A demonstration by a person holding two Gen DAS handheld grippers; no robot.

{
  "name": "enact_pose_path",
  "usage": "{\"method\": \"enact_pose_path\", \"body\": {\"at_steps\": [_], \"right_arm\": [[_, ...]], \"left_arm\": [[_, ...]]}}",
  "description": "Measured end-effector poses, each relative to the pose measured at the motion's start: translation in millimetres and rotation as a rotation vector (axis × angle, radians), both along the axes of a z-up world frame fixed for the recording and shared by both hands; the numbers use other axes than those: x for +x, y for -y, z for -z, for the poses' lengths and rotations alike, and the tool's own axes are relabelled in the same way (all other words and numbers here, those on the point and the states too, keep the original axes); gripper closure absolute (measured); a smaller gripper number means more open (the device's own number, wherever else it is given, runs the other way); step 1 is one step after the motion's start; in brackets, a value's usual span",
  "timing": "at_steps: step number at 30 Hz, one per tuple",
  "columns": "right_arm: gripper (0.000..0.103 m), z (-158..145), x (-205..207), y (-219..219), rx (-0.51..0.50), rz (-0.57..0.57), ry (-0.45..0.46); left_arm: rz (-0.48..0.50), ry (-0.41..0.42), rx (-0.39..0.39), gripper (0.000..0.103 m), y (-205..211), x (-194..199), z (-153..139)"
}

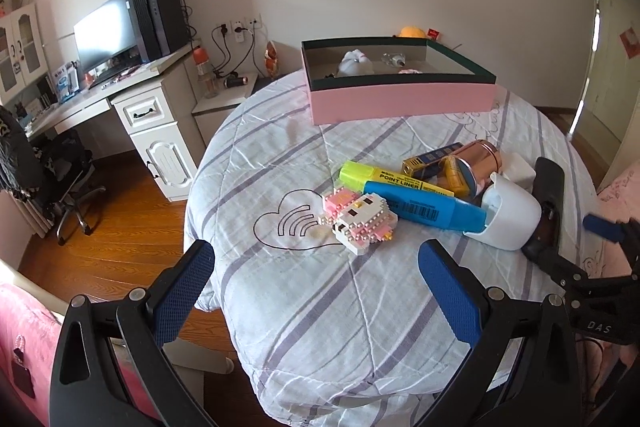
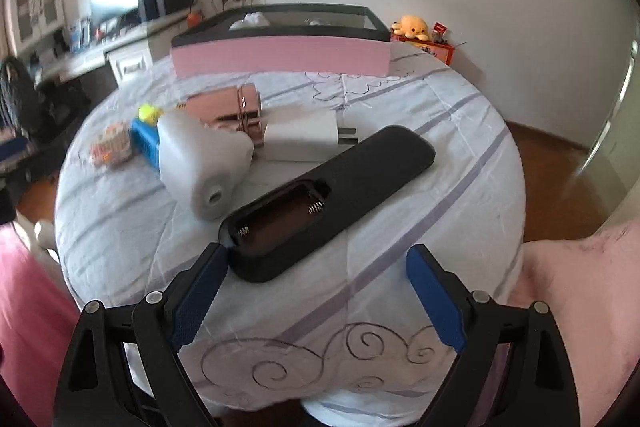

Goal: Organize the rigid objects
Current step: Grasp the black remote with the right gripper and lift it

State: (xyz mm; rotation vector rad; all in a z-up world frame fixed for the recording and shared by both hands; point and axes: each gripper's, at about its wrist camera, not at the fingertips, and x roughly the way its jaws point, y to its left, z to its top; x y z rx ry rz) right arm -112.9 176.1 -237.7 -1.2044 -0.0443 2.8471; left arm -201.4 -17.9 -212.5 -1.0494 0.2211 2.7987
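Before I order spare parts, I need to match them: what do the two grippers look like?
The left gripper and the right gripper look alike: black plastic frames with triangular cut-outs and silver pivot bolts, and flat fingers faced with blue, fine-textured pads. The left wrist view shows white "DAS" lettering on the right gripper's frame. No cables or sleeves show.

The yellow highlighter (image 1: pixel 394 179), lying near the middle of the bed cover (image 1: pixel 320 307), carries the words "POINT LINER" (smaller print above it is illegible). The right gripper (image 1: pixel 600 291), at the cover's right edge, bears "DAS" on its black body. The blue marker (image 1: pixel 424 205) shows a barcode; its digits cannot be read.
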Motion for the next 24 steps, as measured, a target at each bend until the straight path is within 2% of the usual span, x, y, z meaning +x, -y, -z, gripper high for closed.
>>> {"method": "enact_pose_path", "body": {"at_steps": [2,5,7,14,18,24], "right_arm": [[0.0,1.3,-1.8,-1.7,0.03,0.005,-0.012],[0.0,1.5,-8.5,-14.6,-0.025,-0.019,-0.018],[0.0,2.0,-13.9,-23.9,-0.015,-0.012,-0.023],[0.0,0.5,-22.0,-71.4,-0.05,0.098,-0.038],[0.0,-8.9,-26.0,-74.9,-0.072,0.117,-0.059],[0.0,-4.6,-54.1,-70.3,-0.138,0.123,-0.018]], "left_arm": [[0.001,0.004,-0.001,0.0,-0.8,-0.7,1.1],[0.001,0.008,0.0,0.0,-1.2,-1.2,2.7],[0.0,0.015,-0.001,0.0,-2.0,-2.2,4.3],[0.007,0.029,-0.014,0.0,-8.0,-6.5,8.6],[0.009,0.032,-0.001,0.0,-11.8,-9.9,9.8],[0.03,0.042,-0.012,0.0,-16.5,-11.1,12.3]]}}
